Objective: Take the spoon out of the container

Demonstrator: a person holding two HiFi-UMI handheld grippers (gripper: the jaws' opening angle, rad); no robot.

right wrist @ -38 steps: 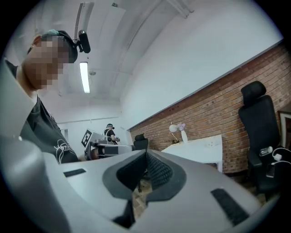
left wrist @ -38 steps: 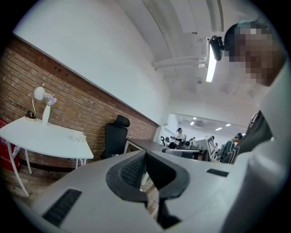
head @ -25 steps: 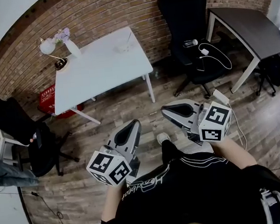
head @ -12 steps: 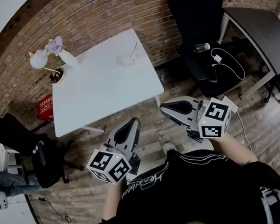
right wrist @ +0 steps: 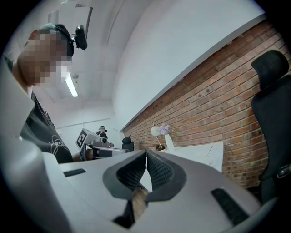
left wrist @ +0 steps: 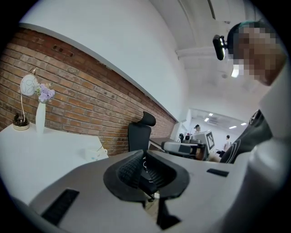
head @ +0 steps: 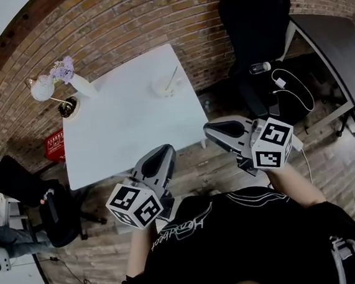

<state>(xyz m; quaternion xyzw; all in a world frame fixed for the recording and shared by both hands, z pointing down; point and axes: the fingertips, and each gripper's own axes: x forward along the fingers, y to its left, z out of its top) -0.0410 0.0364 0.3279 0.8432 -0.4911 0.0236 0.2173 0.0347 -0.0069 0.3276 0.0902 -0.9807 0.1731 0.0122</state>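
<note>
A small clear container stands near the far right corner of the white table, with a thin spoon leaning out of it. The container also shows small in the left gripper view, and the spoon in the right gripper view. My left gripper is held just short of the table's near edge, shut with nothing in it. My right gripper hangs off the table's right side over the wooden floor, also shut and holding nothing. Both are far from the container.
A white vase of purple flowers and a small lamp stand at the table's far left corner. A black office chair with cables on its seat and a dark desk are to the right. A red crate sits on the floor at left.
The table has come closer and lower in the head view as I stepped toward it. Both grippers kept their pose and stayed shut.
</note>
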